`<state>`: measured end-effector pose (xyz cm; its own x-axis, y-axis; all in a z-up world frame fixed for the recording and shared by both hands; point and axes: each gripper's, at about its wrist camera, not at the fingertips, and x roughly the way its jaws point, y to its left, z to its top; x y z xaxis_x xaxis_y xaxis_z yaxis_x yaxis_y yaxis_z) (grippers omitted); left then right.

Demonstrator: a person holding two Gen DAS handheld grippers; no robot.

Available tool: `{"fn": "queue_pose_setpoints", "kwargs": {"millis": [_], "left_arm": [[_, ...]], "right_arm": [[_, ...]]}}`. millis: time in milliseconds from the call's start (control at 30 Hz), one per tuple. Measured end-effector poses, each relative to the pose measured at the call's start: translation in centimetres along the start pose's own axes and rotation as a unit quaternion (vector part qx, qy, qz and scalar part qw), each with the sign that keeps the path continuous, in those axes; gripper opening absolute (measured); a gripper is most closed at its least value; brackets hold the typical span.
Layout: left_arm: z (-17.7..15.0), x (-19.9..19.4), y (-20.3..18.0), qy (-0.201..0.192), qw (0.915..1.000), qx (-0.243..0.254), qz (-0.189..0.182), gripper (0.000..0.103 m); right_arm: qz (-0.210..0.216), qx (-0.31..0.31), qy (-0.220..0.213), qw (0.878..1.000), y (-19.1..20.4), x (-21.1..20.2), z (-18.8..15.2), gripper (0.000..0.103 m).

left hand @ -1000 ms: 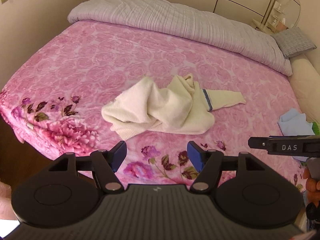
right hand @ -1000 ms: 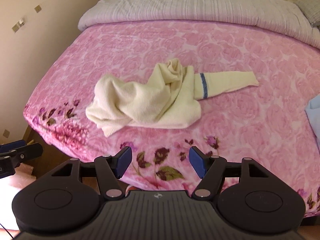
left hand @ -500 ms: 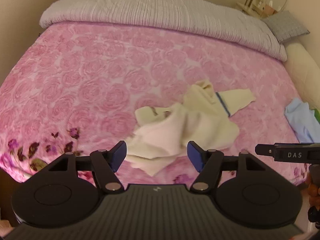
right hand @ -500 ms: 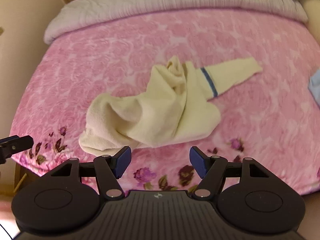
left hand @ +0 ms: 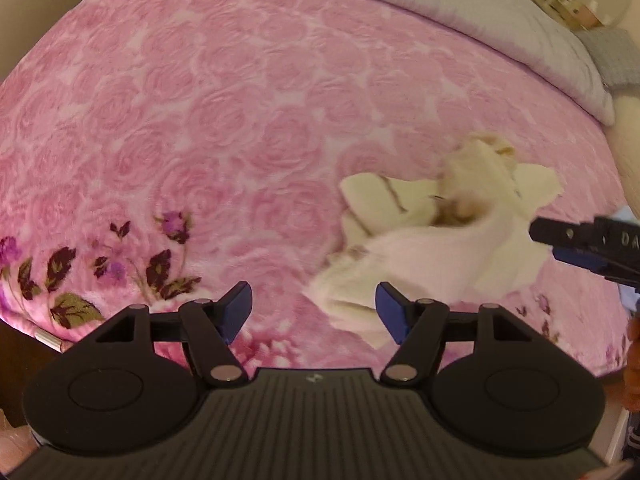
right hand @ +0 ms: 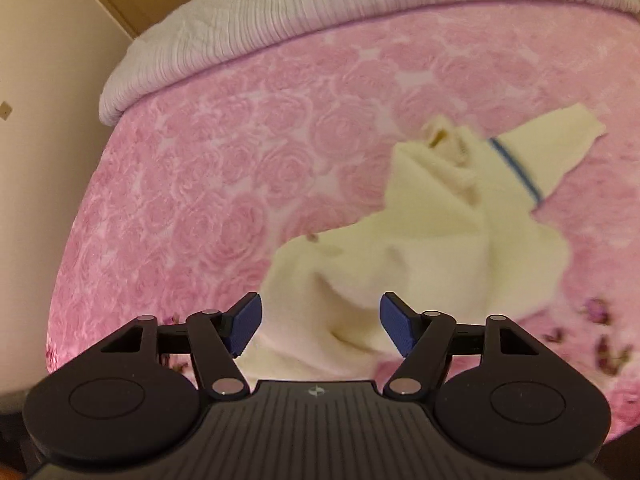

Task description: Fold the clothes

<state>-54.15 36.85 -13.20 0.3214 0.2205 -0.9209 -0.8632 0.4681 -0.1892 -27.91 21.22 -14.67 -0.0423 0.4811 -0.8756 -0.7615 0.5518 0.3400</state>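
A crumpled cream sweater [right hand: 432,240] with a blue stripe on one sleeve lies heaped on the pink rose-patterned blanket [left hand: 240,100] that covers the bed. In the right wrist view it fills the area from centre out to about 2 o'clock, the striped sleeve stretching toward 1 o'clock. The right gripper [right hand: 321,328] hangs just above the garment's near edge, its blue pads spread apart and pressing on nothing. In the left wrist view the sweater sits at about 3 o'clock; the left gripper [left hand: 314,312] is likewise spread wide, with only the garment's lower corner showing between its pads. A grey ribbed duvet [right hand: 248,12] lies bunched at 12 o'clock.
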Motion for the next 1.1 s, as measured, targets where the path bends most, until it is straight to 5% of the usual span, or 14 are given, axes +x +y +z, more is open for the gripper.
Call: {"fn": "queue_pose_setpoints", "kwargs": {"millis": [67, 100, 133, 200, 400, 600, 733, 833, 1000, 1100], "left_arm": [[0.2, 1.1, 0.6, 0.0, 1.0, -0.008, 0.006, 0.065], [0.3, 1.7, 0.7, 0.001, 0.9999, -0.012, 0.007, 0.065], [0.4, 2.3, 0.8, 0.003, 0.9999, -0.015, 0.006, 0.065], [0.4, 3.3, 0.7, 0.007, 0.9998, -0.018, 0.0, 0.065], [0.2, 5.8, -1.4, 0.015, 0.9995, -0.007, -0.028, 0.065], [-0.7, 8.8, -5.9, 0.032, 0.9971, 0.033, -0.061, 0.065], [-1.6, 10.8, -8.7, 0.047, 0.9944, 0.056, -0.076, 0.065], [-2.1, 11.8, -10.0, 0.054, 0.9933, 0.062, -0.081, 0.065], [-1.7, 12.5, -10.7, 0.058, 0.9926, 0.072, -0.078, 0.065], [-1.1, 12.7, -11.0, 0.055, 0.9925, 0.079, -0.075, 0.065]], "right_arm": [[0.002, 0.009, 0.01, 1.0, 0.1, 2.6, 0.2, 0.06], [0.004, 0.014, 0.015, 1.0, 0.0, 3.8, 0.3, 0.023], [0.011, 0.026, 0.021, 0.999, -0.9, 4.4, -0.2, 0.004], [0.01, 0.044, 0.026, 0.999, -3.2, 4.7, -1.5, 0.003], [-0.095, 0.124, 0.013, 0.988, -15.6, -1.2, -6.0, 0.001], [-0.275, 0.157, -0.017, 0.948, -28.4, -5.5, -7.8, 0.0], [-0.287, 0.186, 0.003, 0.94, -31.5, -6.0, -8.5, 0.005], [-0.295, 0.167, -0.013, 0.941, -29.6, -7.6, -8.8, 0.036], [-0.17, 0.089, -0.052, 0.98, -22.0, -7.5, -6.4, 0.043], [-0.099, 0.045, -0.06, 0.992, -17.4, -5.3, -4.9, 0.053]]}}
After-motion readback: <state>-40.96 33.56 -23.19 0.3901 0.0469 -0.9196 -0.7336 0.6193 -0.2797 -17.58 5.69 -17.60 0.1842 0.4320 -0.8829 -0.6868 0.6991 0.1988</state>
